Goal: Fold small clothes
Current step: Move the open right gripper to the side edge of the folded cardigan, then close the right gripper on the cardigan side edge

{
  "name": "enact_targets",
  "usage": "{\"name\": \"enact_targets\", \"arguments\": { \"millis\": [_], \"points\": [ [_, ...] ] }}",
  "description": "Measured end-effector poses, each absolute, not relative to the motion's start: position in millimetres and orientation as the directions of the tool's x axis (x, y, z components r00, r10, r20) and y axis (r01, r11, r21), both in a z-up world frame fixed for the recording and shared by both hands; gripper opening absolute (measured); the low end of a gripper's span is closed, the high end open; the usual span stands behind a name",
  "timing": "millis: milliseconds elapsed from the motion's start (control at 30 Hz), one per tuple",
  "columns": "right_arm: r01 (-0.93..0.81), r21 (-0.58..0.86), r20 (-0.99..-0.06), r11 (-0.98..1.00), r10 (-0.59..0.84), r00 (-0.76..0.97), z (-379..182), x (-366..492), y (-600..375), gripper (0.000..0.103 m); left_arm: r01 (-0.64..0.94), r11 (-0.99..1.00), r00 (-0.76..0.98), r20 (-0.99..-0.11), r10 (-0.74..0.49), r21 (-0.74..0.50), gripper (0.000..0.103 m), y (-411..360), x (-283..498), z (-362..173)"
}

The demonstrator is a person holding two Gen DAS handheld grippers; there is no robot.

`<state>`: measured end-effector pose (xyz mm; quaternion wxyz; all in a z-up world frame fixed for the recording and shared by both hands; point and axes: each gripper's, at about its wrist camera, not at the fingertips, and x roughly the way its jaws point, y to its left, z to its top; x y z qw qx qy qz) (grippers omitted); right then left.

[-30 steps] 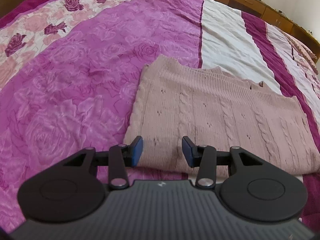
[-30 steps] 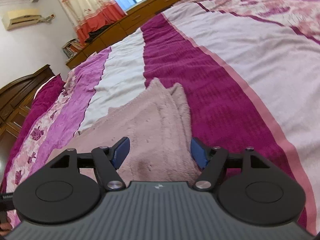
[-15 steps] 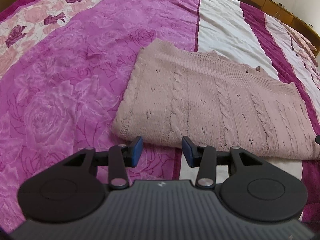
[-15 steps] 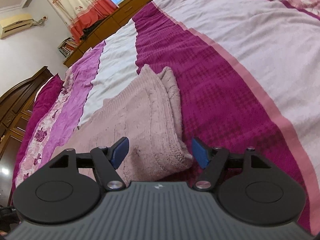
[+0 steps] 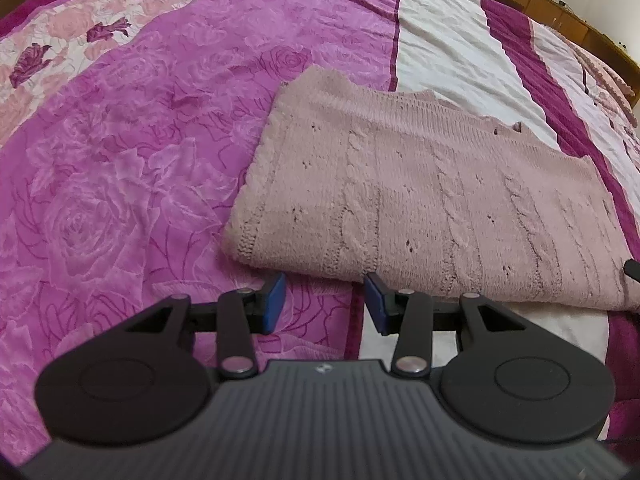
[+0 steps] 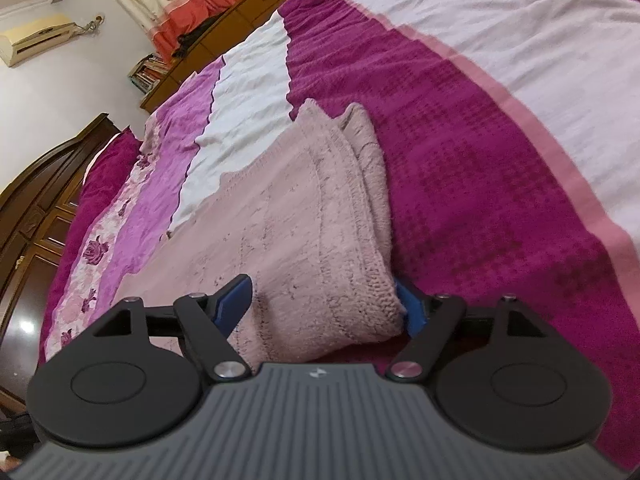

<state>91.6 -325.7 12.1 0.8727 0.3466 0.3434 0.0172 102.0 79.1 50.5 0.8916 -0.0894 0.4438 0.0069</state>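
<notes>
Right hand-held gripper (image 6: pixel 326 306) opening, straddling folded pink sweater (image 6: pixel 296 216) corner, on bedspread (image 6: pixel 480 152)

no legible text, labels, brands or numbers anywhere

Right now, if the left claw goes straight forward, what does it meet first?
Probably the near folded edge of the pink cable-knit sweater, lying just ahead of the open left claw on the magenta floral bedspread.

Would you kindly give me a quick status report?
Left gripper open, empty. Right gripper opening, astride corner of folded pink cable-knit sweater. Nothing in the way.
</notes>
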Motion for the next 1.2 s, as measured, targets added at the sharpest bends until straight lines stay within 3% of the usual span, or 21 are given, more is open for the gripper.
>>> {"name": "enact_targets", "arguments": {
  "millis": [333, 733, 1067, 1133, 1200],
  "points": [
    [0.183, 0.637, -0.584, 0.749, 0.313, 0.749, 12.6, 108.5, -323.2, 0.084, -0.083, 0.985, 0.604, -0.794, -0.073, -0.154, 0.045, 77.9, 102.9, 48.8],
    [0.167, 0.743, -0.509, 0.648, 0.386, 0.769, 7.9, 121.8, -325.4, 0.084, -0.088, 0.984, 0.601, -0.796, -0.071, -0.155, 0.045, 80.5, 104.1, 46.5],
    [0.166, 0.736, -0.518, 0.656, 0.389, 0.762, 6.0, 133.4, -319.5, 0.084, -0.084, 0.985, 0.598, -0.798, -0.073, -0.153, 0.045, 78.6, 104.2, 45.5],
    [0.159, 0.737, -0.513, 0.656, 0.391, 0.764, 6.3, 134.0, -318.2, 0.08, -0.081, 0.985, 0.6, -0.797, -0.074, -0.152, 0.045, 78.3, 103.9, 45.8],
    [0.153, 0.745, -0.501, 0.65, 0.393, 0.771, 7.0, 131.8, -318.5, 0.066, -0.082, 0.985, 0.602, -0.795, -0.072, -0.151, 0.045, 79.0, 103.9, 46.3]
  ]
}}
